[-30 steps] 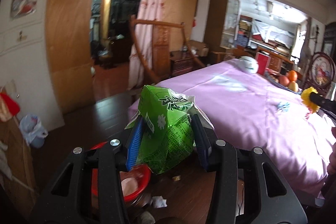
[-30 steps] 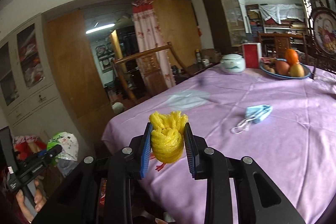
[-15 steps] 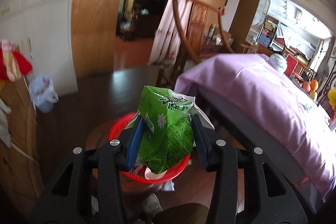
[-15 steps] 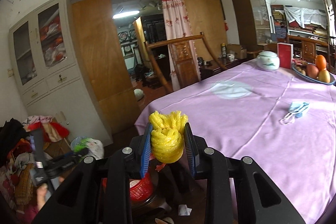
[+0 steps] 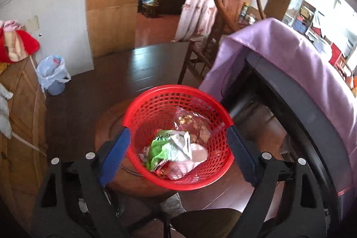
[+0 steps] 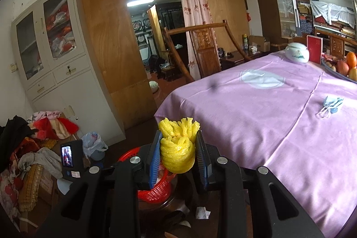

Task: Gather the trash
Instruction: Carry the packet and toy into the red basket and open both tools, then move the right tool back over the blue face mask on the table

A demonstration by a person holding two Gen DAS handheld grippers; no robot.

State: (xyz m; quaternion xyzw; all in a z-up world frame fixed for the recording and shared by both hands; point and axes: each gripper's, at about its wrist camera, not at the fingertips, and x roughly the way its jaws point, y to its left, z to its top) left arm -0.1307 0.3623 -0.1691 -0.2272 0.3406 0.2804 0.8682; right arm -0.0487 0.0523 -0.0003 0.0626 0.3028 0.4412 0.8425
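Left gripper (image 5: 178, 146) has let go: green wrapper (image 5: 164, 145) now lies in red basket (image 5: 156, 102), lower centre, between spread jaws. Right gripper (image 6: 178, 155) stays clenched on yellow foam net (image 6: 177, 147).

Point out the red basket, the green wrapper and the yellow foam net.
red basket (image 5: 169, 90), left wrist view, far rim.
green wrapper (image 5: 159, 150), left wrist view, crumpled green middle.
yellow foam net (image 6: 177, 154), right wrist view, rounded body between the gripper's pads.

Red basket (image 5: 142, 108) – glossy plastic mesh; tablecloth (image 6: 256, 117) – smooth cloth.
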